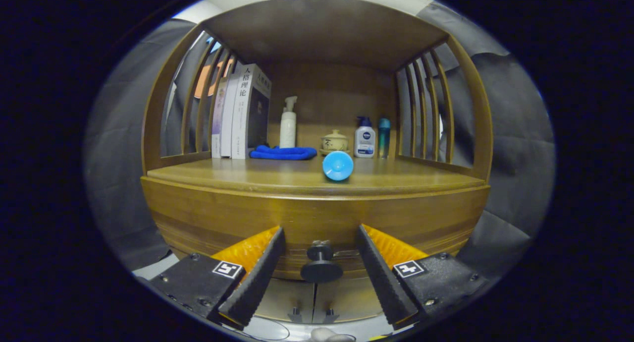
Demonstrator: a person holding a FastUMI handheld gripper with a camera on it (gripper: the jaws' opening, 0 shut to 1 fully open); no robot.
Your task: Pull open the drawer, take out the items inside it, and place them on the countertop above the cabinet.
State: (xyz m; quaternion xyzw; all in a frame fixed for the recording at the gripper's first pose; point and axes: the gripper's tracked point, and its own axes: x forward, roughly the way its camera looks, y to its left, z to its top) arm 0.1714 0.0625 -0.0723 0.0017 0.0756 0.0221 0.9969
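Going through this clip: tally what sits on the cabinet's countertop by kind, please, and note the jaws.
Books: 3
Bottles (white pump, white with blue cap, teal): 3
Blue cloth: 1
Lidded ceramic jar: 1
Blue cup on its side: 1
Total: 9
Gripper: jaws open, either side of the drawer knob.

On my countertop point(237, 176): three books point(241, 115), three bottles point(364, 139), one blue cloth point(283, 153), one lidded pot point(335, 142), one blue cup point(338, 165). Below: one drawer knob point(321, 261), framed by my two spread fingers point(260, 270).

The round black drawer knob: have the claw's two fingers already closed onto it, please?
No: the round black drawer knob sits between the open claw, with a clear gap to each finger.
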